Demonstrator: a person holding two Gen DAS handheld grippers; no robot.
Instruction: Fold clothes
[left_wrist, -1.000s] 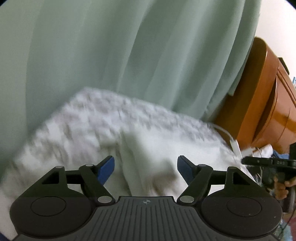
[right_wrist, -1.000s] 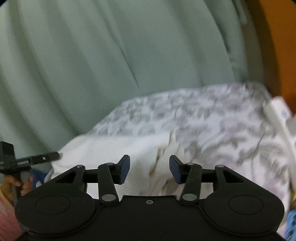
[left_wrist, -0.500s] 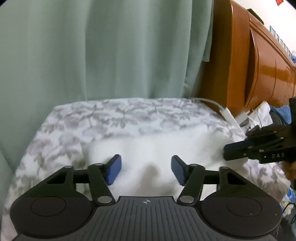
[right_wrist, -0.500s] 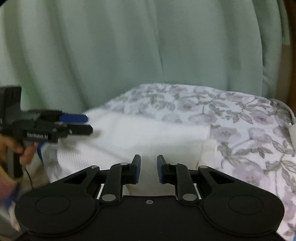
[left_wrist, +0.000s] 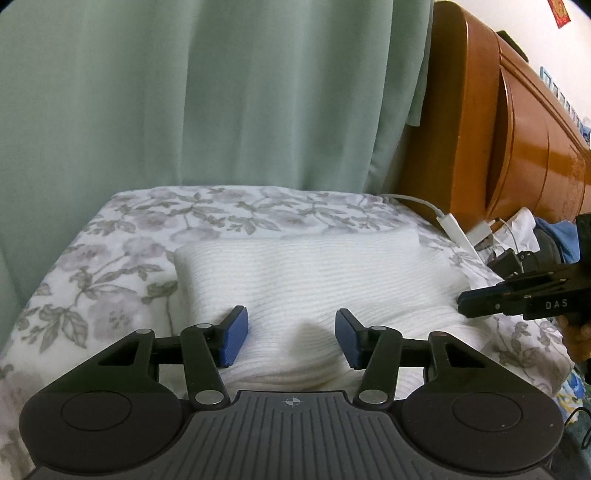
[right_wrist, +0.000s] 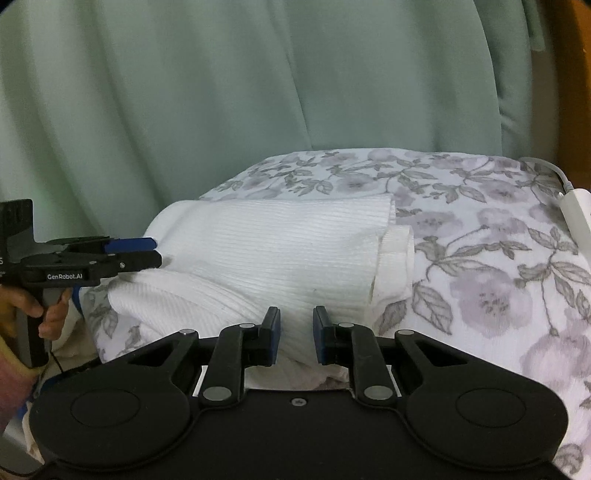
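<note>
White ribbed garment lies crosswise on the bed, straight ahead of both tongs: my left tongs gape empty, my right tongs, narrowed, pinch its near edge.

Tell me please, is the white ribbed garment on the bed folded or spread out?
Folded: the white garment lies as a compact rectangle, with doubled layers showing at its right edge.

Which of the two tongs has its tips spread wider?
The left tongs: their blue tips stand far apart over the white garment, while the right tongs leave only a narrow gap.
</note>
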